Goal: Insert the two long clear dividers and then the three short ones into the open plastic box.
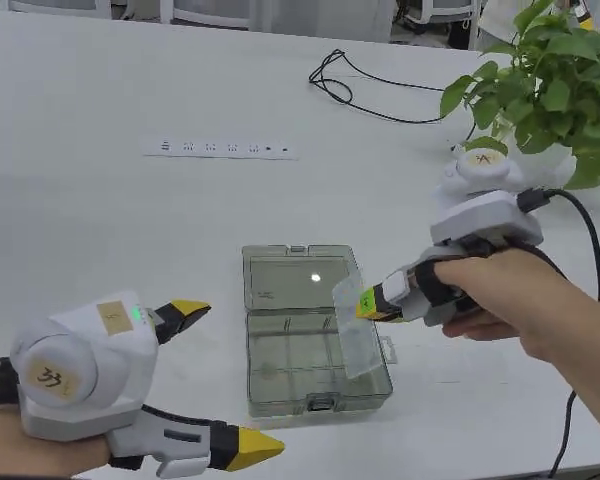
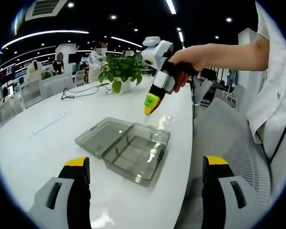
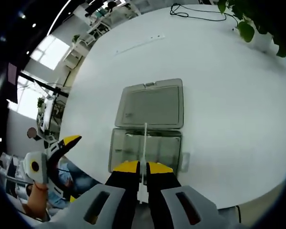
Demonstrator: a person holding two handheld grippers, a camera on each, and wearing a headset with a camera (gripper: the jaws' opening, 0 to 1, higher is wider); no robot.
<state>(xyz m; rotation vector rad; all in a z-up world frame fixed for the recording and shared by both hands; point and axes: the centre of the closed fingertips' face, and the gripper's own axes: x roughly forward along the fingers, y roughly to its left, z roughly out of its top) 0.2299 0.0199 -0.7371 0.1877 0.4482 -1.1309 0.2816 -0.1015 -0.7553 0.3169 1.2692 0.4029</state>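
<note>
Seeing a white table (image 1: 80,220) spreading beneath and ahead of the left gripper (image 2: 146,161). Noticing a power strip (image 1: 220,148), a black cable (image 1: 365,85) and a potted plant (image 1: 550,80) sitting farther ahead on it. Catching ceiling light strips (image 2: 47,33) glowing high above, and bright windows (image 3: 50,50) shining far ahead and left of the right gripper (image 3: 143,167).

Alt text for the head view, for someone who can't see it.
The right hand-held gripper holds a clear divider over an open plastic box on a white table; the left hand-held gripper is open beside the box.
</note>
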